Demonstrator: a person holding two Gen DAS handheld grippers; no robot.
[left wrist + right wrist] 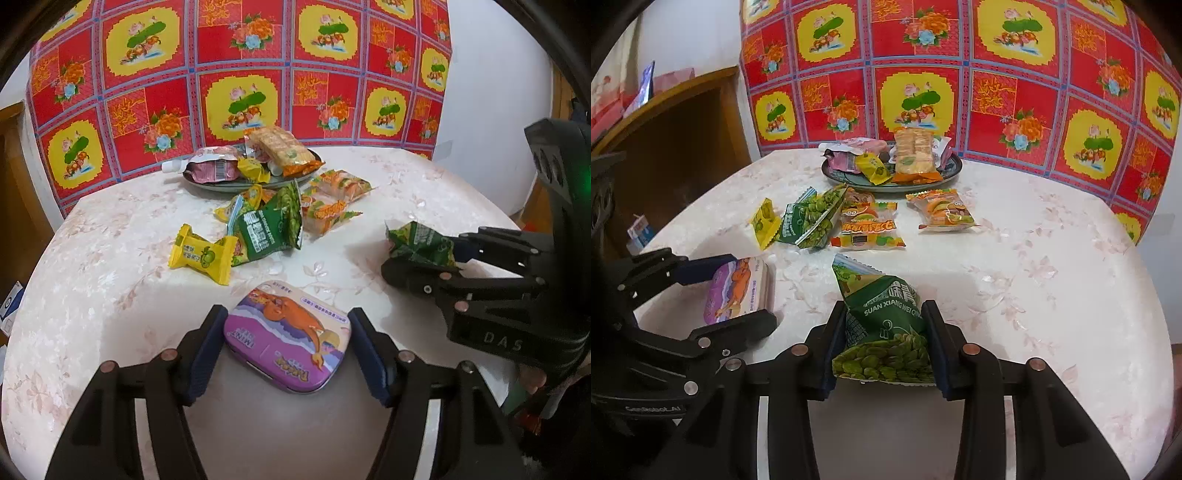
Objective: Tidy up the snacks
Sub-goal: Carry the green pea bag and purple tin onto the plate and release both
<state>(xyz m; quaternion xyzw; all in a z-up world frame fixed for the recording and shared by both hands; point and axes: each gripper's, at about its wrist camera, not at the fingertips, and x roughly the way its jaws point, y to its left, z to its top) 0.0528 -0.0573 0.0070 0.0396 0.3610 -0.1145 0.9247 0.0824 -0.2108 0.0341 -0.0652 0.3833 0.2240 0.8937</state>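
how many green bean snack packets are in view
2. One green foil bean packet is gripped in the right gripper near the table's front; the other green bean packet lies among loose snacks before the dark plate. More may be hidden under the plate's pile.

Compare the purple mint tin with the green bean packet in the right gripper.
The purple mint tin is a rigid flat box; the green bean packet is a soft crinkled pouch.
The tin lies flat on the table; the packet stands tilted, pinched by the right gripper.
The left gripper straddles the tin; contact is unclear.
Both sit near the table's front, away from the plate.
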